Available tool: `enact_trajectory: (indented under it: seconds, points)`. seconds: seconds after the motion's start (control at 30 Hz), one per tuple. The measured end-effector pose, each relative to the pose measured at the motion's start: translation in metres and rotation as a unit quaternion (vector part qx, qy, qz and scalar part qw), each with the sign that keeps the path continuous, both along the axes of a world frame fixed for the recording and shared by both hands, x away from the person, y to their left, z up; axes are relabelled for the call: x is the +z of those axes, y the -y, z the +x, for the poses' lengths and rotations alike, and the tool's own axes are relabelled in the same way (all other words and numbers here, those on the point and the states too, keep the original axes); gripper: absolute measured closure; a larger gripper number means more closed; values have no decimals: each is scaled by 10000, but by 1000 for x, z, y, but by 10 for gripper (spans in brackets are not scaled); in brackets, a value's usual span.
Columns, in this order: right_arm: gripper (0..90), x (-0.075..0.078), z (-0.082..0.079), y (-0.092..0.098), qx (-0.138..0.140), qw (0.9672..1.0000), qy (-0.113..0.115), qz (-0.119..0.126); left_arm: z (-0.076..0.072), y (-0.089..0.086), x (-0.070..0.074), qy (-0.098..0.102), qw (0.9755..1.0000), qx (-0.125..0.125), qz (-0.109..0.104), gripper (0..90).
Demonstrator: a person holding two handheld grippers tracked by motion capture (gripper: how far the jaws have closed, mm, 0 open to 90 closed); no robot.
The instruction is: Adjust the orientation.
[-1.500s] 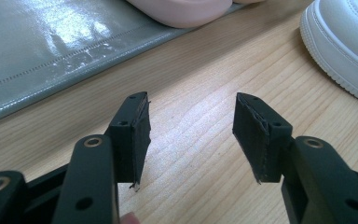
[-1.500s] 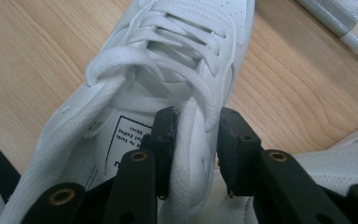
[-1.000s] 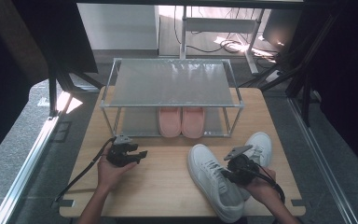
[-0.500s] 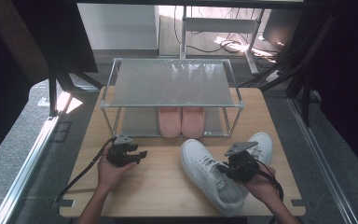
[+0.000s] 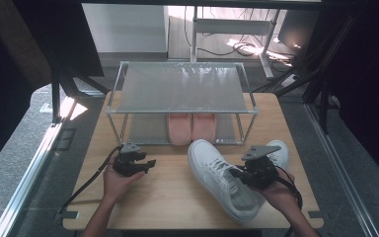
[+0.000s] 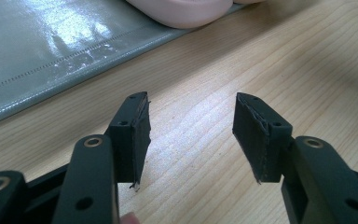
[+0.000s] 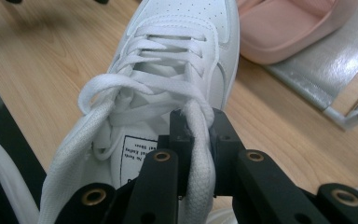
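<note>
Here, white sneaker's [image 7: 168,60] collar pinched between right gripper's [image 7: 196,140] fingers [image 7: 223,135] — toe outward

The high view looks forward and down on the whole table [image 5: 177,197] from above. The left gripper view sits low, close over bare wood, facing the pink slippers [image 6: 182,9] at its top edge. The right gripper view looks closely along the white sneaker [image 7: 168,70]; both share those slippers.
</note>
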State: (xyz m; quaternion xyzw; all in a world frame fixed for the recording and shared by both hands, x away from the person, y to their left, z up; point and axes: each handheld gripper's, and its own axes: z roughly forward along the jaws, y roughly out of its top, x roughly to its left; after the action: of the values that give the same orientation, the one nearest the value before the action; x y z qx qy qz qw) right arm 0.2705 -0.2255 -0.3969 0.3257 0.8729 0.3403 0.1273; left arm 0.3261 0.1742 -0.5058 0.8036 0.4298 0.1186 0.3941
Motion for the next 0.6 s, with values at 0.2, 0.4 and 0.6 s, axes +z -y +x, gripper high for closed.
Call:
enact_trajectory:
  seconds: [0.2,0.4,0.6]
  points:
    - [836,10,3,-2,28,9998,118,149,0,1,-1,-6,10000,-5,12,471]
    - [836,21,7,-2,47,9988,210,434,0,1,-1,-6,10000,-6,23,471]
    - [835,32,10,-5,44,9970,425,650,0,1,-2,-15,10000,-8,21,471]
